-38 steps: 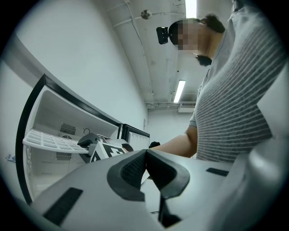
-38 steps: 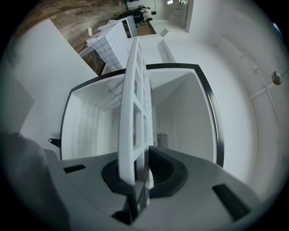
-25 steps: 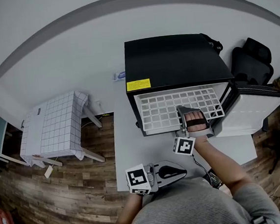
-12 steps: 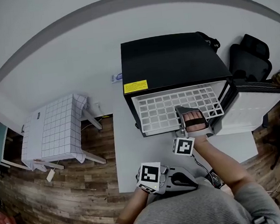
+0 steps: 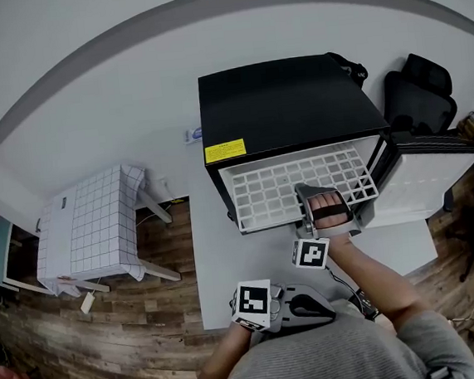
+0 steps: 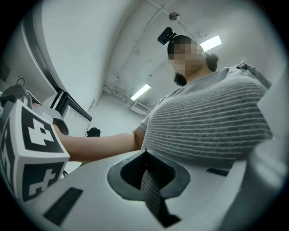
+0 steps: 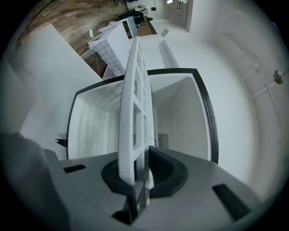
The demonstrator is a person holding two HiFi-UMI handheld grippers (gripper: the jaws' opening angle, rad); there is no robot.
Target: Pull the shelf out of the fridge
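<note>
Head view: office chair (image 5: 419, 100) beside fridge (image 5: 283, 105)

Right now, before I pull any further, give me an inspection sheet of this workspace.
Surface: white tabletop; the fridge stands on it.
Job's things: black fridge with its door swung open; white grid shelf partly slid out of the front.
Clutter: nothing seen on the tabletop.
Grippers: right gripper is clamped on the shelf's front edge; left gripper is shut and empty, close to the person's chest.
Cables: thin dark lead by the right wrist.
Surroundings: small table under a checked cloth, black chair, wood floor.
</note>
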